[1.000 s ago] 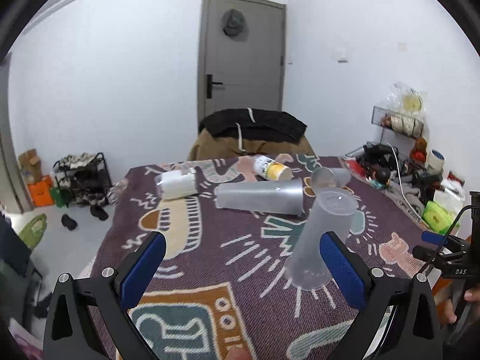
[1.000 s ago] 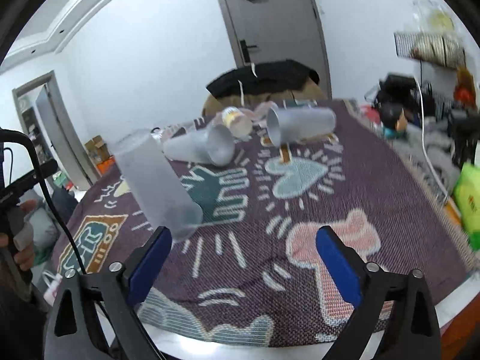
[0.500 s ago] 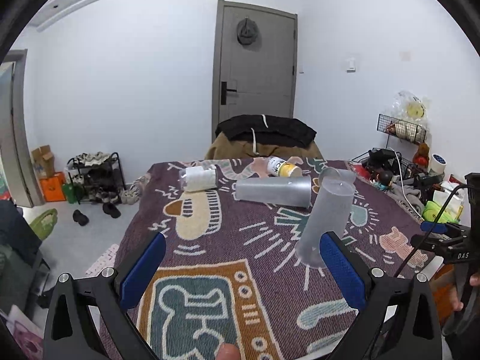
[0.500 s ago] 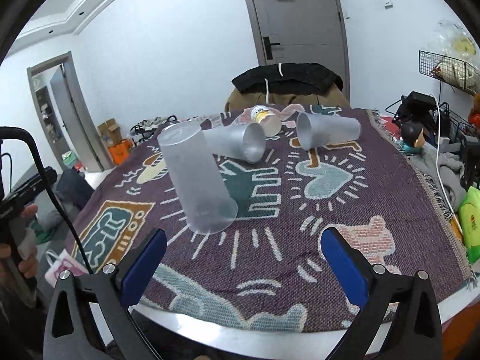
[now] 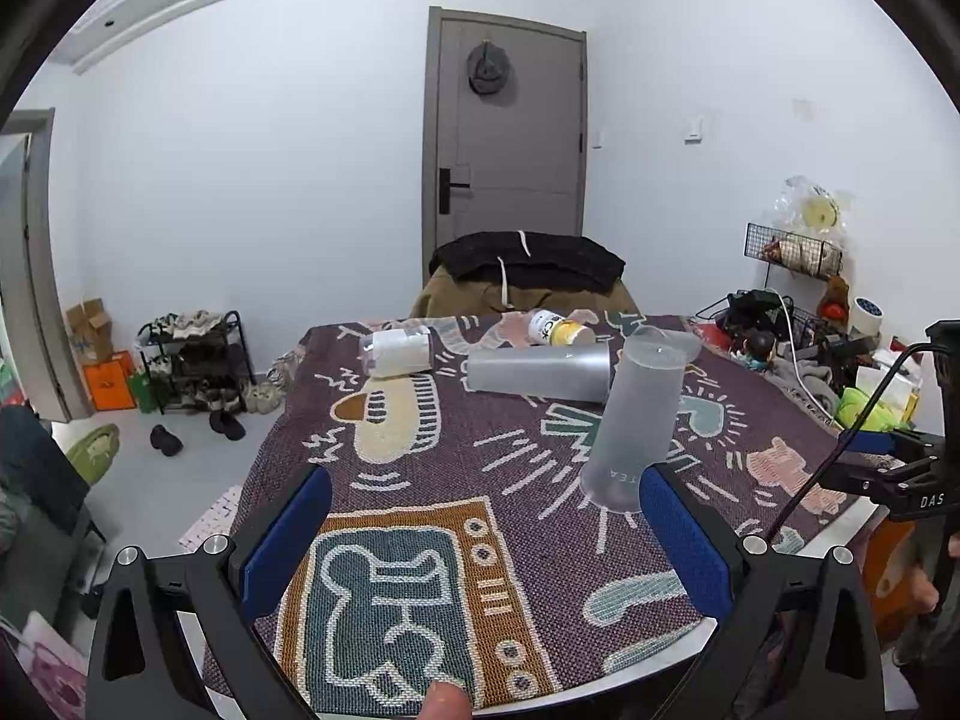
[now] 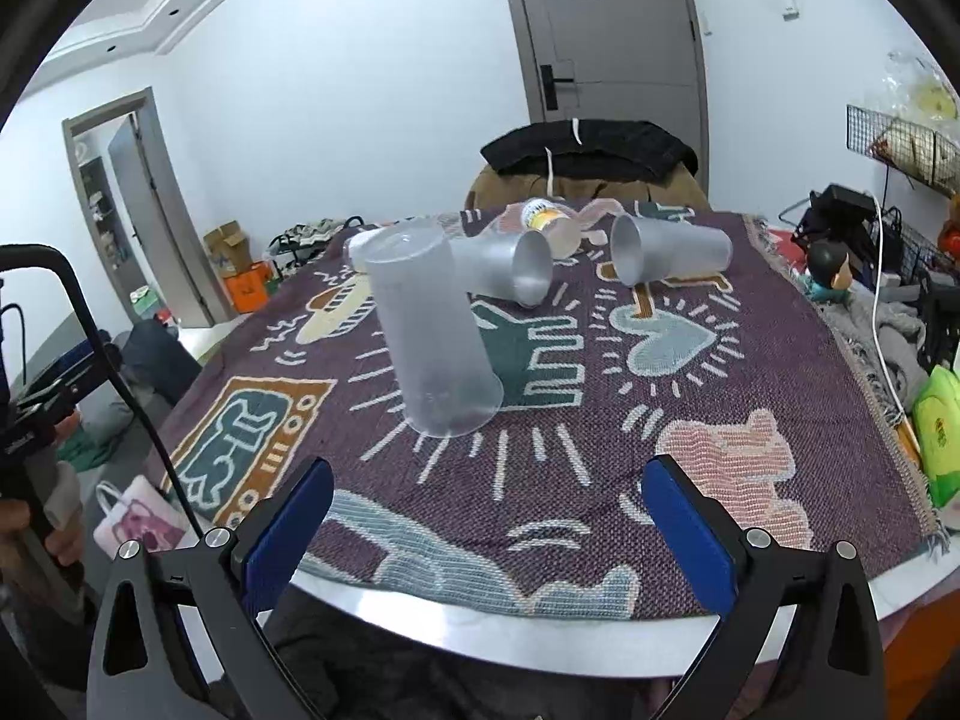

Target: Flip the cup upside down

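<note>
A tall frosted plastic cup [image 5: 637,414] [image 6: 427,330] stands mouth down on the patterned cloth, free of both grippers. My left gripper [image 5: 480,540] is open and empty, back from the cup near the table's front edge. My right gripper [image 6: 486,534] is open and empty, also back at the table edge, with the cup ahead and slightly left. Two more frosted cups lie on their sides behind it: one [image 5: 537,371] [image 6: 498,267] in the middle, another [image 6: 669,255] to the right.
A white roll [image 5: 396,351] and a yellow-capped bottle [image 5: 555,327] [image 6: 546,216] lie at the far side of the table [image 6: 492,618]. A chair with a black garment [image 5: 528,267] stands behind. Clutter and cables [image 6: 870,276] sit along the right.
Both grippers have pulled back and up from the cup, which has stayed standing mouth down on the cloth. More of the room and table edge shows now.
</note>
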The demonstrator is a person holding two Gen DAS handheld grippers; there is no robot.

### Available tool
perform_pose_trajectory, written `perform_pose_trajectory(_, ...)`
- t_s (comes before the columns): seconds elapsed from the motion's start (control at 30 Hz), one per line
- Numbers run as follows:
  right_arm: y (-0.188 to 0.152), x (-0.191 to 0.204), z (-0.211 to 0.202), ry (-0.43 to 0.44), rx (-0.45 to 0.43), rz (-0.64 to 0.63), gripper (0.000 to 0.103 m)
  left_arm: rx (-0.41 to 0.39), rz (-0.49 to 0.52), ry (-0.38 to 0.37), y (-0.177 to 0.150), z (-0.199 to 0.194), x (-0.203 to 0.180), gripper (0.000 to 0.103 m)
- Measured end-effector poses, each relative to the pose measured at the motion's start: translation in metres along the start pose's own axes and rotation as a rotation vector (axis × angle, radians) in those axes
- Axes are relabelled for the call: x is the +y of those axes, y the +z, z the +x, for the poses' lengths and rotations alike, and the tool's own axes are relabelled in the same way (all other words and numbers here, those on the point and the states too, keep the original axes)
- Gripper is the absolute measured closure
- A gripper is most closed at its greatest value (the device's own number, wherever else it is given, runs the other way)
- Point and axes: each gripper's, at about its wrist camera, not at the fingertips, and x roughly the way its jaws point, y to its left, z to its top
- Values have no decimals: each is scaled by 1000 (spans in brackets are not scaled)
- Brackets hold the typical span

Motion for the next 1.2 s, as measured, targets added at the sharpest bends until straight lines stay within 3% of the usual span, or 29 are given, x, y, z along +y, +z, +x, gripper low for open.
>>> perform_pose_trajectory(1.2, -1, -7, 1, 0, -56, 46, 0, -28, -50, 71, -6, 2, 15, 0)
